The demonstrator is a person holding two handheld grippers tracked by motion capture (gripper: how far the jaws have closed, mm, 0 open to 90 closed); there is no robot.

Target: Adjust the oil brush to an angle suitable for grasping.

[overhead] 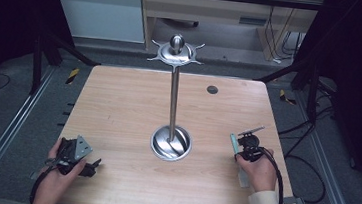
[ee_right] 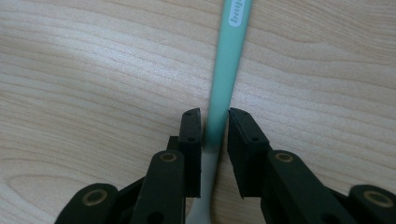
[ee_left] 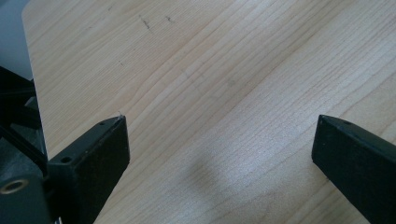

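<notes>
the pale wooden table stands on a grey floor, with a tall polished steel stand, round dish at its foot and a hooked disc at its top, rising from the middle. your right gripper is at the table's right edge, its jaws drawn in close on either side of the slim mint-green plastic handle lying flat on the wood, though you cannot tell whether the pads press it. your left gripper rests at the near left corner, released, jaws wide over bare wood.
</notes>
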